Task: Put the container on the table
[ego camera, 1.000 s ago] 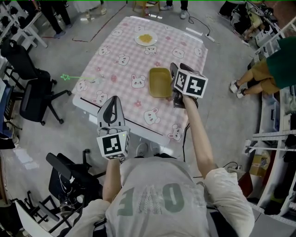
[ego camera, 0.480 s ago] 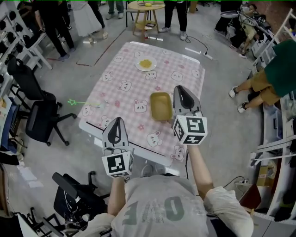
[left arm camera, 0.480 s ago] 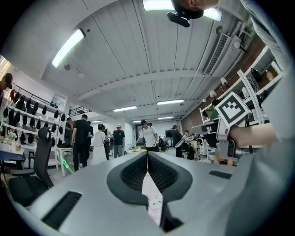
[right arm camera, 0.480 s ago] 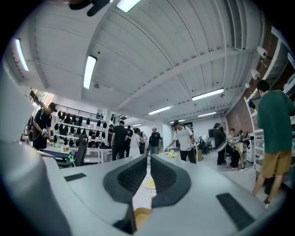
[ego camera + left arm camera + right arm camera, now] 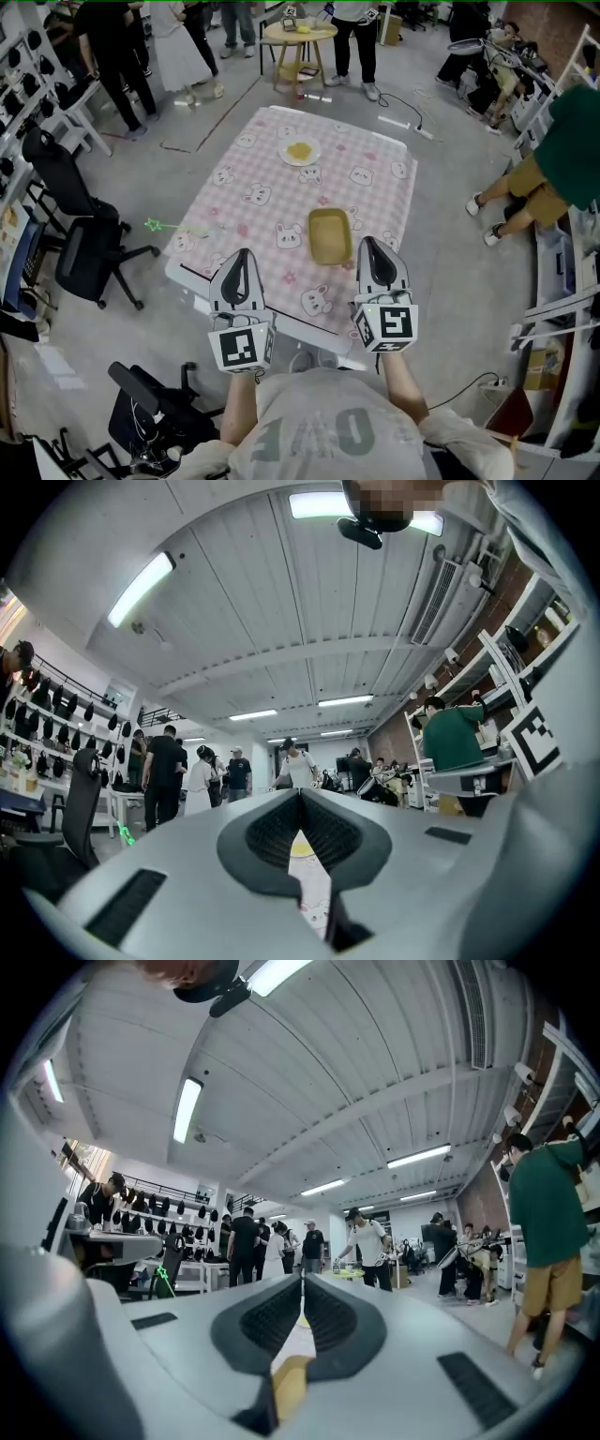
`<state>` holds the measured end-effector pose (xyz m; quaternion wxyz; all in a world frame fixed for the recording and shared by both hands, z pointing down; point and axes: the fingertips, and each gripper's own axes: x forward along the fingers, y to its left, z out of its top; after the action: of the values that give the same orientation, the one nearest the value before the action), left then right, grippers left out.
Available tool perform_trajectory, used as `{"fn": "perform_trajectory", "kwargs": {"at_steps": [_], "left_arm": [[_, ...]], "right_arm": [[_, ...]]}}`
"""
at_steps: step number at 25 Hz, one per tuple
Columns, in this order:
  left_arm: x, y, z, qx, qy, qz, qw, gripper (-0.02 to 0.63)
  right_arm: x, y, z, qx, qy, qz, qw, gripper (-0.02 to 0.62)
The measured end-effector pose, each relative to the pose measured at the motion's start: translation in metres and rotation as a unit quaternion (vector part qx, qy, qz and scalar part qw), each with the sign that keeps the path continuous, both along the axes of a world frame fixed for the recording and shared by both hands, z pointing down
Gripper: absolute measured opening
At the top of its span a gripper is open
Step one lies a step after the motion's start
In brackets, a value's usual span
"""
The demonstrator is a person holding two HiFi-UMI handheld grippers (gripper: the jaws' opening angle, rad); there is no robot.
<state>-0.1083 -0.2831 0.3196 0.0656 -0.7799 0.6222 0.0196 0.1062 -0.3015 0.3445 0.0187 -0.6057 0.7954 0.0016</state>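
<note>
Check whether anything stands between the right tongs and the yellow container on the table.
Nothing visible does. The container lies alone on the checked table, just ahead and to the left of the right tongs, which are shut and empty. The plate sits farther back, out of the line.

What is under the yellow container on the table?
The container rests flat on the pink rabbit-print tablecloth. The patch of cloth directly beneath it is covered, so anything lying there cannot be seen.
</note>
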Motion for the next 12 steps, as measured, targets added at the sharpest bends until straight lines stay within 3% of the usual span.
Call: {"fn": "perform_trajectory", "kwargs": {"at_steps": [12], "left_arm": [[0.01, 0.003, -0.002, 0.004, -0.004, 0.009, 0.9999, 0.028]], "right_arm": [[0.006, 0.013, 0.005, -0.013, -0.013, 0.001, 1.0, 0.029]]}}
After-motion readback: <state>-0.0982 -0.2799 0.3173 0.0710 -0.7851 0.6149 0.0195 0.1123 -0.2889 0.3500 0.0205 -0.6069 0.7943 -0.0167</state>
